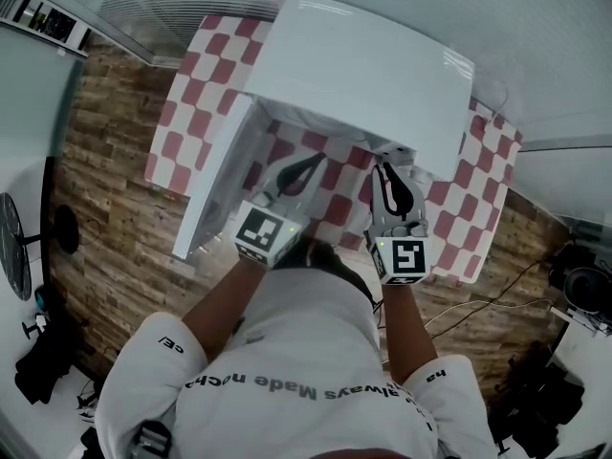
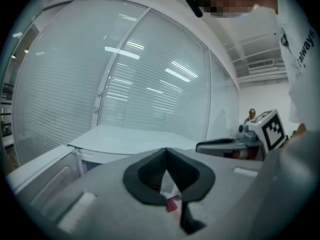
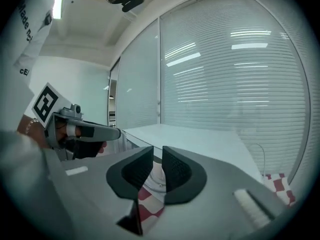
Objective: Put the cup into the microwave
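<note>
microwave (image 1: 363, 65) at upper centre, its door (image 1: 206, 199) swung wide for loading. left gripper (image 2: 166, 154) closed and empty. right gripper (image 3: 157, 156) narrowly parted, holding nothing, aimed at a pale rim, likely the cup (image 3: 158, 181), on the checked worktop (image 1: 459, 228).

From the head view we cannot see into the white box-shaped microwave (image 1: 363, 65): its flat top covers the cavity. In the right gripper view the dark jaws of the right gripper (image 3: 158, 151), a narrow slit apart, hide all but a sliver of a pale round rim (image 3: 156, 181), and we cannot tell what it is or whether the jaws pinch it. The jaws of the left gripper (image 2: 166, 152) leave only a scrap of red-and-white checked cloth (image 2: 171, 204) showing.
</note>
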